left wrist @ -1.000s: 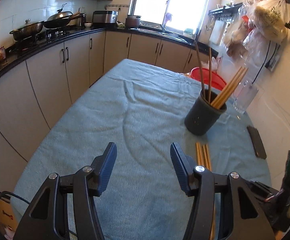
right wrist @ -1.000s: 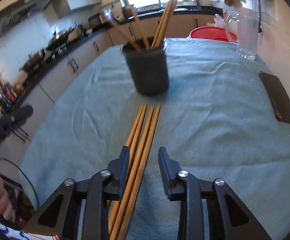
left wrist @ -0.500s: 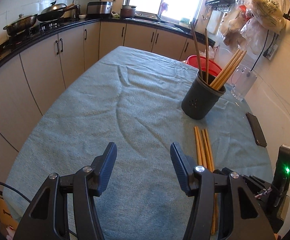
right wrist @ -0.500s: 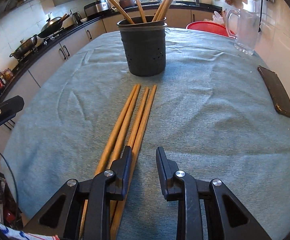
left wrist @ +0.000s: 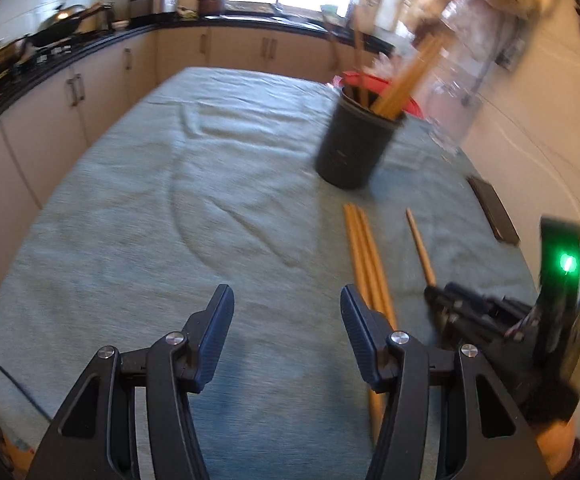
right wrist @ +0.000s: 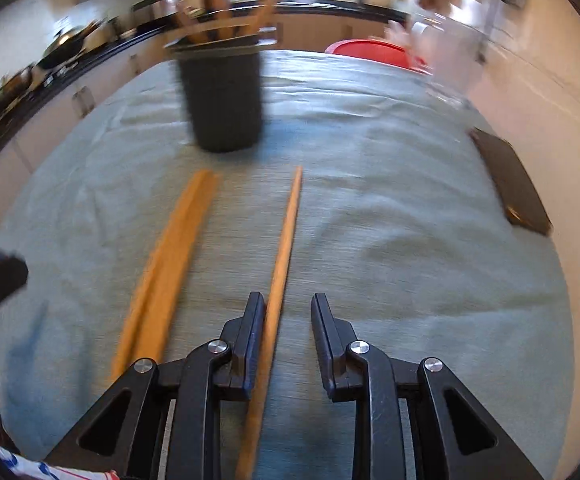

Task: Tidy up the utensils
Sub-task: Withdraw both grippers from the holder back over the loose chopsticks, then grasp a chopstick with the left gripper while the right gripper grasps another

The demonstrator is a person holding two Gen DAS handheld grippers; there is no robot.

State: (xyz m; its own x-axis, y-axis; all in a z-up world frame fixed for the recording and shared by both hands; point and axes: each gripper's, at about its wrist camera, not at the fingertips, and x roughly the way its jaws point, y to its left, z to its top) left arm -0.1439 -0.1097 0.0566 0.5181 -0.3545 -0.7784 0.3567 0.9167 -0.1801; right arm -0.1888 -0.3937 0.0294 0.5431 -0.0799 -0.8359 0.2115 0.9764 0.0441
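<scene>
- Since half a second ago, one chopstick (right wrist: 286, 236) has drawn apart from the bundle and now lies alone between the right tongs' (right wrist: 286, 320) fingers.
- Left wrist view: the left tongs (left wrist: 286, 320) gape wide, holding nothing, above the teal cloth on the desk (left wrist: 150, 208). The remaining chopsticks (left wrist: 365, 252) lie just beside the right finger; the dark utensil holder (left wrist: 349, 148), with chopsticks standing in it, sits beyond.
- Right wrist view: the right tongs are parted, the lone chopstick against the left finger, not clamped. A phone (right wrist: 509, 184) lies at right.
</scene>
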